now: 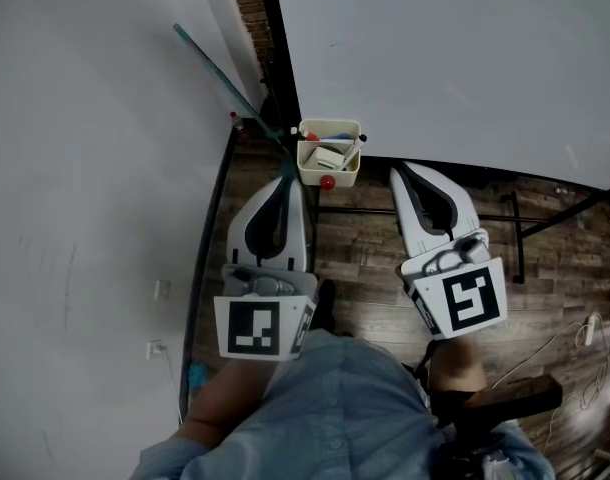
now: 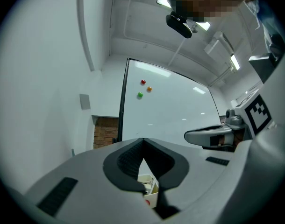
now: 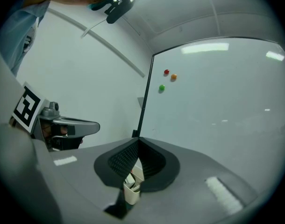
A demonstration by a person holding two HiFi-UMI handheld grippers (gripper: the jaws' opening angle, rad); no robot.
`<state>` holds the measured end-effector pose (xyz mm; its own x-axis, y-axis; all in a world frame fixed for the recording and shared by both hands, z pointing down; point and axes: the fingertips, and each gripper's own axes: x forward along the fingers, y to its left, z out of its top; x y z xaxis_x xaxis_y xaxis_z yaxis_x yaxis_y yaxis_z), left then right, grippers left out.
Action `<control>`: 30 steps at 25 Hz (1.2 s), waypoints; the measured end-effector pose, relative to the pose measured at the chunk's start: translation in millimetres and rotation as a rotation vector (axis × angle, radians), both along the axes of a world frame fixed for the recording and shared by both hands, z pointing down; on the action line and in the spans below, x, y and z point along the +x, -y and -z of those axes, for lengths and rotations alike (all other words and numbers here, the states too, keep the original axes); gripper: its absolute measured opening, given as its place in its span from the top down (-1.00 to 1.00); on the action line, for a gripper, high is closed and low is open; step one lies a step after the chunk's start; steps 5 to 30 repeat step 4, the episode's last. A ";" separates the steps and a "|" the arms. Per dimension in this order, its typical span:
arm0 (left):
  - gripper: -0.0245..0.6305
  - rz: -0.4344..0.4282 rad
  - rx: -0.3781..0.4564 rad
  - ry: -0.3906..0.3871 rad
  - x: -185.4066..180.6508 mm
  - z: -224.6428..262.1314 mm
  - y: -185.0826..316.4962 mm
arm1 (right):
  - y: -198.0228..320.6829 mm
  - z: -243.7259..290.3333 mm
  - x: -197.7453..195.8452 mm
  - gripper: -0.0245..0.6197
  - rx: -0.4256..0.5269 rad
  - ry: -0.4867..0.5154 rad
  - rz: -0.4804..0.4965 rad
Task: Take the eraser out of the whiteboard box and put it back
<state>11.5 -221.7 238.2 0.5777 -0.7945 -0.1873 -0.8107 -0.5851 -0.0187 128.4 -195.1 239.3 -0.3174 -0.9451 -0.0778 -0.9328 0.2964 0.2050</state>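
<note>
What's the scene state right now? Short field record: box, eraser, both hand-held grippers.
box: cream box at the whiteboard's lower edge, red magnet on its front
eraser: pale block lying inside the box, not taken out
left hand-held gripper: jaws together, empty, tip just short of the box
right hand-held gripper: jaws together, empty, to the box's right
</note>
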 end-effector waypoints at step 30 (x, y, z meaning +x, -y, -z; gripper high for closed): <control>0.92 0.002 0.003 -0.003 0.2 0.5 -0.9 | 0.1 0.5 -0.2 0.92 0.003 -0.004 0.005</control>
